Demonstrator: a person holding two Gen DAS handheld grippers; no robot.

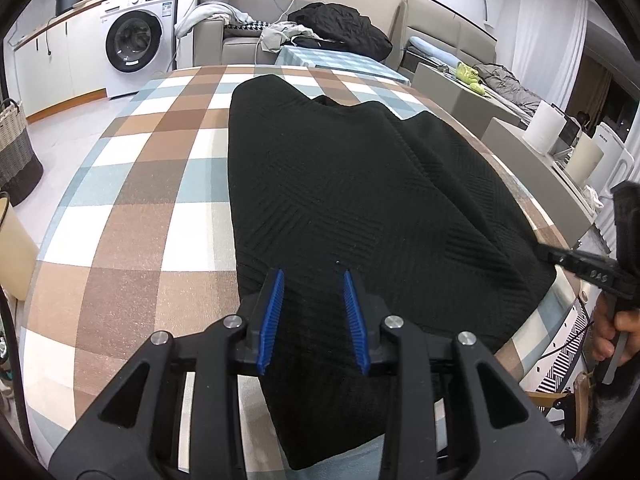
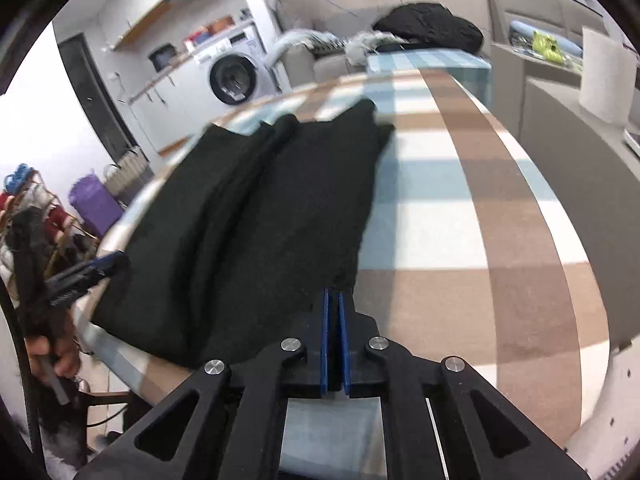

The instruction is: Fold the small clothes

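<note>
The black garment (image 1: 352, 200) you handled was a matt knit with ribbed panels running in different directions. Under it, the checked tablecloth (image 1: 160, 184) looked a flat, slightly grainy woven cloth. Your left gripper (image 1: 313, 276) was matt black plastic with ridged blue pads (image 1: 272, 316) and shiny metal pins.

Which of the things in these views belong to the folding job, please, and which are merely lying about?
Part of the job:
black knit garment
checked tablecloth
left gripper, fingers apart
right gripper, fingers shut at the garment's edge

Lying about:
washing machine
black coat on the sofa
woven basket
paper roll
</note>
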